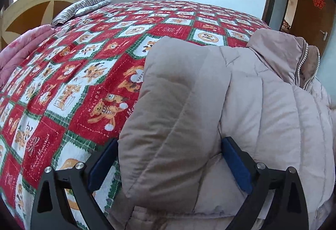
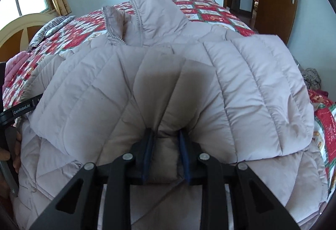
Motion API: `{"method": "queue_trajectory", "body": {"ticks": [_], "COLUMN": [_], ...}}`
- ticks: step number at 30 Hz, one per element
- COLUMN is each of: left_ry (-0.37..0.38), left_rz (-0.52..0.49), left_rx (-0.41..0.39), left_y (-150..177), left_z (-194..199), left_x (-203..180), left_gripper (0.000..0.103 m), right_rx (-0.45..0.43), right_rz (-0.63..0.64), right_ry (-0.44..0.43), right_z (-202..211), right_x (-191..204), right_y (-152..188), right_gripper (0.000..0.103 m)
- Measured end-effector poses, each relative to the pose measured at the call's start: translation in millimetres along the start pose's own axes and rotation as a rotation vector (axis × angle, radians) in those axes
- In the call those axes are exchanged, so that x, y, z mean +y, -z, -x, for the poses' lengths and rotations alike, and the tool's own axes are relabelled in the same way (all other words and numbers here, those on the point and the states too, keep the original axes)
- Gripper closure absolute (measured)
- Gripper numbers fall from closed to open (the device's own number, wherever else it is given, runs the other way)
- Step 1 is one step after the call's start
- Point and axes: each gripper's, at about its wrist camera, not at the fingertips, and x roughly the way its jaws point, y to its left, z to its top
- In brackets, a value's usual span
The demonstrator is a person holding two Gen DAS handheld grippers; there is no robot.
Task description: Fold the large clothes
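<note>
**Puffy jacket half-folded on the bed, both grippers on its padding**

A pale beige-pink quilted down jacket lies spread on the bed with the red, white and green teddy-bear patchwork quilt, collar and zip edge pointing toward the far wall. One padded sleeve lies folded over the body.

The left gripper has its blue-padded jaws well apart, straddling the bulky sleeve end; the padding fills the gap, but whether they actually press it cannot be told. The right gripper has its jaws drawn close together, pinching a ridge of quilted fabric near the jacket's lower middle.

By the look of it the jacket is light, soft and springy: the down will puff back, and the smooth shell is likely slippery, so a thin pinch may slide off. Stitched seams or the hem edge, or a whole sleeve thickness taken deep in the jaws, should hold best.

No containers are in view. A striped pillow and a pink folded blanket sit near the headboard.
</note>
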Motion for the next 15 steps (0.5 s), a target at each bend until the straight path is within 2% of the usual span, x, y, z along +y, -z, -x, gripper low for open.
{"method": "queue_trajectory", "body": {"ticks": [2, 4, 6, 7, 9, 11, 15], "left_ry": [0.046, 0.087, 0.083, 0.077, 0.086, 0.11, 0.08], "left_rz": [0.035, 0.037, -0.011, -0.027, -0.049, -0.051, -0.022], "left_rx": [0.021, 0.028, -0.029, -0.06, -0.108, -0.116, -0.105], "left_y": [1.1, -1.8, -11.3, -16.5, -31.5, -49.7, -66.4], "left_z": [4.3, 14.5, 33.4, 40.9, 52.2, 50.7, 21.7], "left_x": [9.1, 14.0, 9.7, 6.5, -2.3, -11.8, -27.8], "left_gripper": [0.005, 0.005, 0.005, 0.005, 0.005, 0.005, 0.005], "right_rx": [0.027, 0.063, 0.014, -0.018, -0.053, -0.065, -0.028], "right_rz": [-0.002, -0.017, -0.024, -0.028, -0.051, -0.09, -0.114], "right_ry": [-0.002, 0.0, -0.011, -0.003, -0.003, -0.024, -0.014], "right_z": [5.3, 14.2, 30.9, 38.0, 43.5, 38.8, 9.8], "right_x": [-2.2, -7.3, -13.1, -15.1, -17.7, -19.6, -12.3], "right_y": [-3.4, -14.6, -35.9, -49.0, -76.9, -110.7, -158.0], "right_gripper": [0.071, 0.058, 0.029, 0.025, 0.024, 0.024, 0.024]}}
